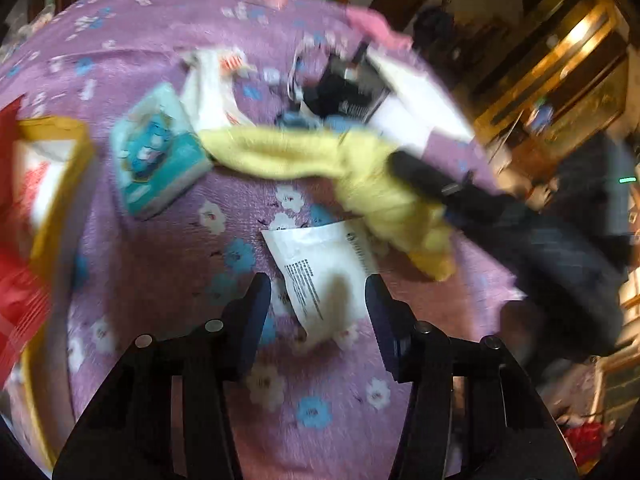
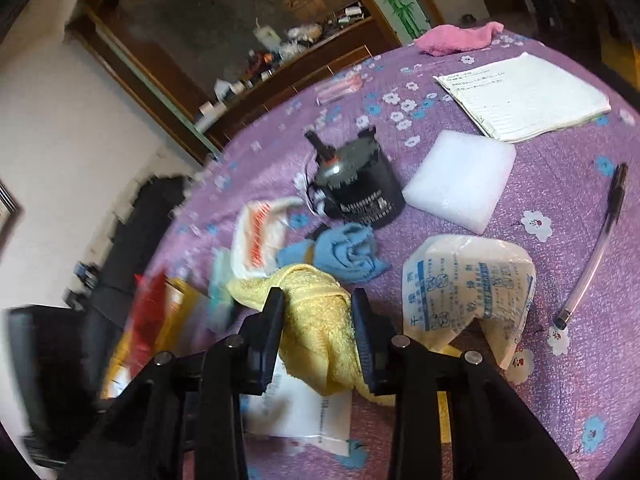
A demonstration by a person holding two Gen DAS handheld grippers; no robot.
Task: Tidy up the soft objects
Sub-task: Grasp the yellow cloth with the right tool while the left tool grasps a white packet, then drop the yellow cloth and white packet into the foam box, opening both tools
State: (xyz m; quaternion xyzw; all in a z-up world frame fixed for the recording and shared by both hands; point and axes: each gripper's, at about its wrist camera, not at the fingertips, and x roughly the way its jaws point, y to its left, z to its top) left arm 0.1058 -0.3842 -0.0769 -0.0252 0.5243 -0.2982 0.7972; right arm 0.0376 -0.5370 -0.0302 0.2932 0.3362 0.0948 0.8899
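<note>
Motion blur smears most of the left wrist view, and the red and yellow box (image 1: 36, 184) at 9 o'clock is cut off by the frame. The right tool (image 2: 318, 336) is clenched on one yellow towel (image 2: 320, 320), which hides part of a white printed sheet (image 2: 304, 412) below. The left tool (image 1: 318, 312) hangs released, jaws apart, above that sheet on the purple flowered desk (image 2: 500, 420). Counted: one blue cloth (image 2: 344, 256), one pink cloth (image 2: 456, 40) at 1 o'clock, one black canister (image 2: 360, 188), one pen (image 2: 596, 240).
</note>
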